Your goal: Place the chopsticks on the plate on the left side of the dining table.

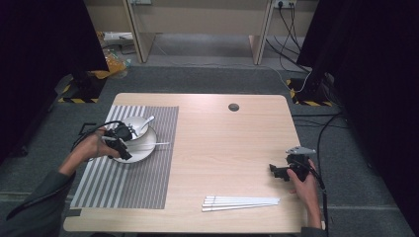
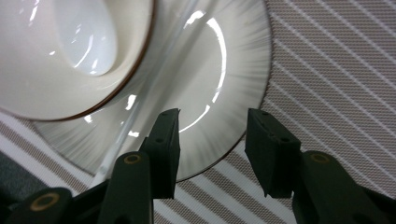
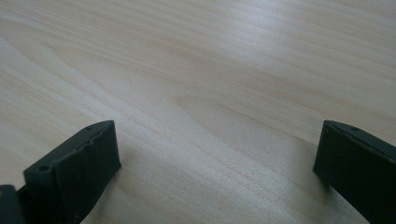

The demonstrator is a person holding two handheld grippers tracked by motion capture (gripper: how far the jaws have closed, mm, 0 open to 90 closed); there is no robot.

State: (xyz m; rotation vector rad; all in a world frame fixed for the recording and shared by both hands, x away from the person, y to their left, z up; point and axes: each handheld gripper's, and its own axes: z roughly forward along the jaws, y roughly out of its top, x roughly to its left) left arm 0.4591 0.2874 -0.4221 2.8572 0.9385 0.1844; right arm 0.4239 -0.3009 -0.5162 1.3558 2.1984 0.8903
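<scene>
a white plate (image 1: 143, 150) with a brown rim on a grey-and-white striped placemat (image 1: 143, 185), pale wood table (image 1: 232, 148).

A recording lab — black curtains (image 1: 34, 59); floor cables (image 1: 291, 29); hazard-taped stand bases (image 1: 79, 91).

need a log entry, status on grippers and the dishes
Left gripper open over the plate, holding nothing. Right gripper open over bare table. Bowl sits on plate. Nothing blocking.
</scene>
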